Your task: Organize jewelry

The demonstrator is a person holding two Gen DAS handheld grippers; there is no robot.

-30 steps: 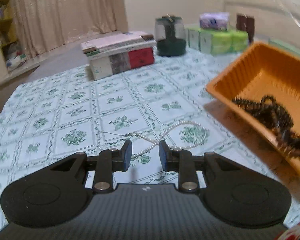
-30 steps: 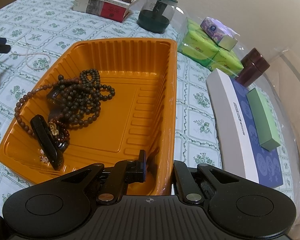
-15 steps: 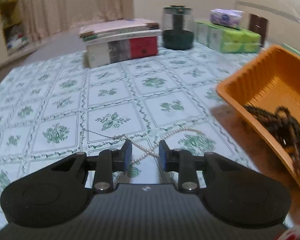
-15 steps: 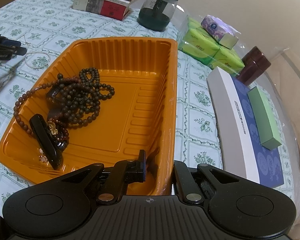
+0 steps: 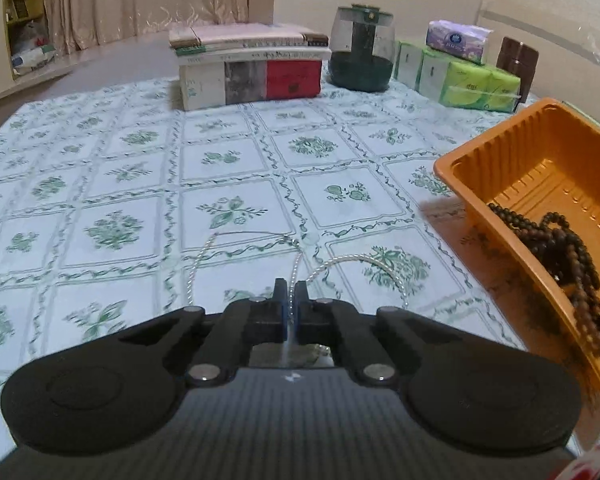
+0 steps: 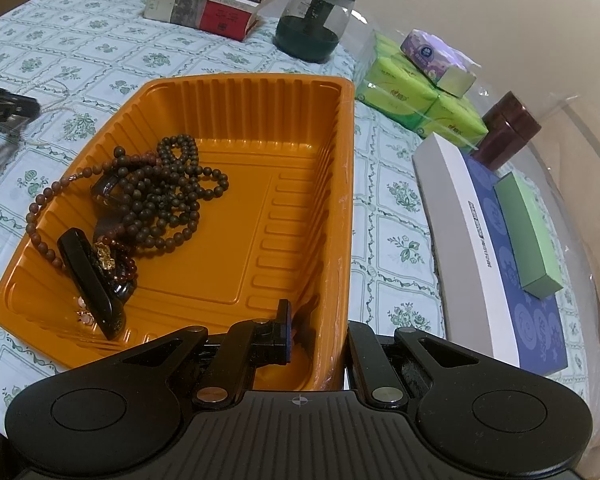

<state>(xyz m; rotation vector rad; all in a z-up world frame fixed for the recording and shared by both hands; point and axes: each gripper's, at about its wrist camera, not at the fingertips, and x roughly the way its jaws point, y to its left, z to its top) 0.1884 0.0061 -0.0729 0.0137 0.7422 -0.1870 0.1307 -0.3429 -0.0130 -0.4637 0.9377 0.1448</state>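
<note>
Left gripper (image 5: pixel 290 288) pinches the necklace (image 5: pixel 348 258); right gripper (image 6: pixel 314 324) clamps the tray (image 6: pixel 260 84).
Light, limp, slippery strand: grip mid-loop, lift slowly.

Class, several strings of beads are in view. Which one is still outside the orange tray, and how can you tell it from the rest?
The white pearl necklace, lying on the tablecloth at the left gripper; the dark brown bead strings lie piled in the orange tray.

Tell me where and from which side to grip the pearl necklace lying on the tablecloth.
Grip the pearl necklace where its thin strands cross, coming down from above with the fingers astride them. It lies flat and limp on the tablecloth, so only a pinch works. The left gripper has shut right there, seemingly on a strand.
</note>
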